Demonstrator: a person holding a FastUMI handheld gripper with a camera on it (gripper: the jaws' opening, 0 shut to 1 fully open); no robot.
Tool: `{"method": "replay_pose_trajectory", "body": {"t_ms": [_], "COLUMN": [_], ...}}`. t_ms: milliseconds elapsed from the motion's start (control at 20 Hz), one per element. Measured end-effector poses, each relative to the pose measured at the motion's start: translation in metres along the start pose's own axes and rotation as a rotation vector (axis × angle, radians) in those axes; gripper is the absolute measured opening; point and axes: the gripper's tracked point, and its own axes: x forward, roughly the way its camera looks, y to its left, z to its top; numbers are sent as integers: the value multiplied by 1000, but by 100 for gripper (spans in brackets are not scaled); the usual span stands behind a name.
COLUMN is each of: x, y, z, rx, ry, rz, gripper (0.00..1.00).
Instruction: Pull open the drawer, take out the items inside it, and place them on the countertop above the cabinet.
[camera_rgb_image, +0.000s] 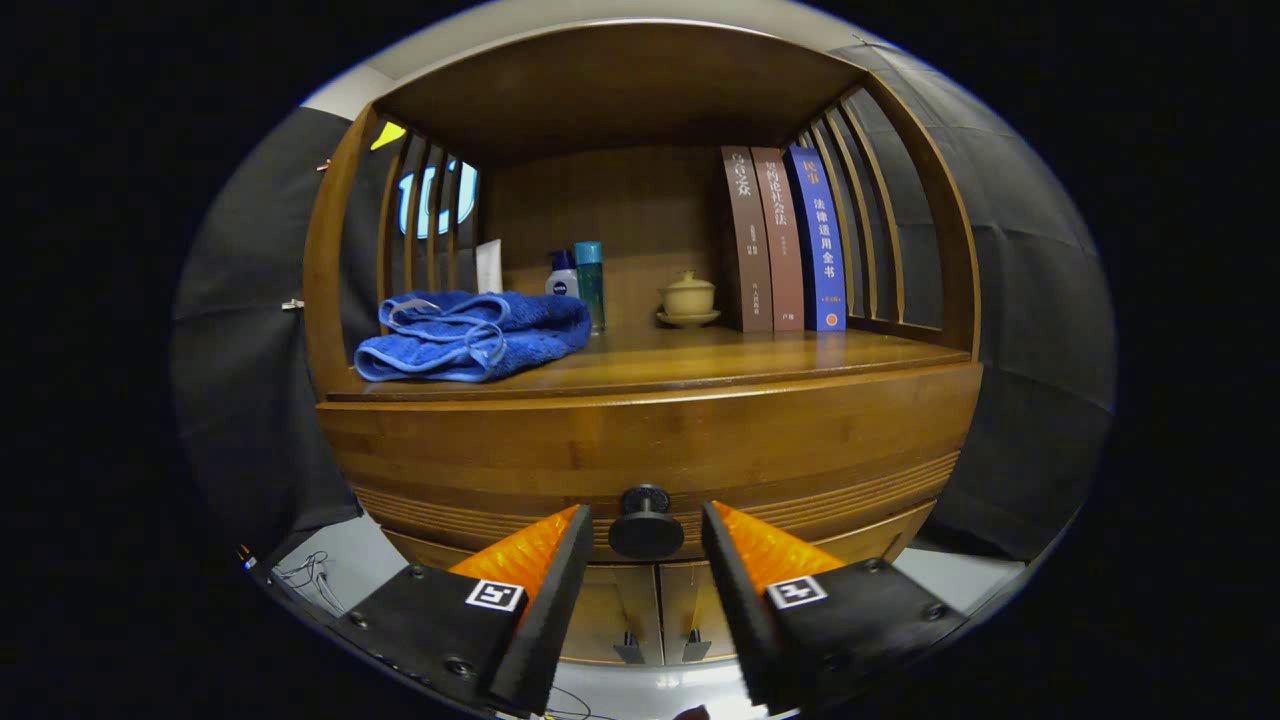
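Hand-held gripper (645, 525) nearest, fingers spread moderately, the dark round drawer knob (646, 524) sitting between the tips with a gap each side, neither finger touching it. Knob is mounted on the front of the wooden drawer (650, 450), which looks closed, flush with the cabinet face. Below the drawer, two cabinet doors (660, 610) with small handles, partly hidden by the fingers. Drawer contents hidden.

Countertop (720, 355) just above the drawer, beyond the fingers, under a wooden top shelf with slatted sides. On it, left: folded blue towel (472, 335) near the front edge. Behind the towel: a white tube (489, 266), a small white bottle with a blue cap (562, 276), and a taller teal bottle (590, 282), close together. Middle back: pale lidded cup on a saucer (688, 298). Right back: three upright books (785, 240), two brown and one blue, touching side by side, next to the right slats. Grey floor (330, 560) and some thin cables beside the cabinet, low left.
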Motion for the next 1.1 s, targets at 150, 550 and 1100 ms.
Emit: {"method": "replay_pose_trajectory", "body": {"t_ms": [150, 550, 1100], "x": [11, 10, -86], "y": [3, 2, -4], "z": [-2, -7, -21], "rx": [-10, -25, 13], "ry": [12, 35, 30], "rz": [11, 9, 24], "gripper": [56, 27, 27]}}
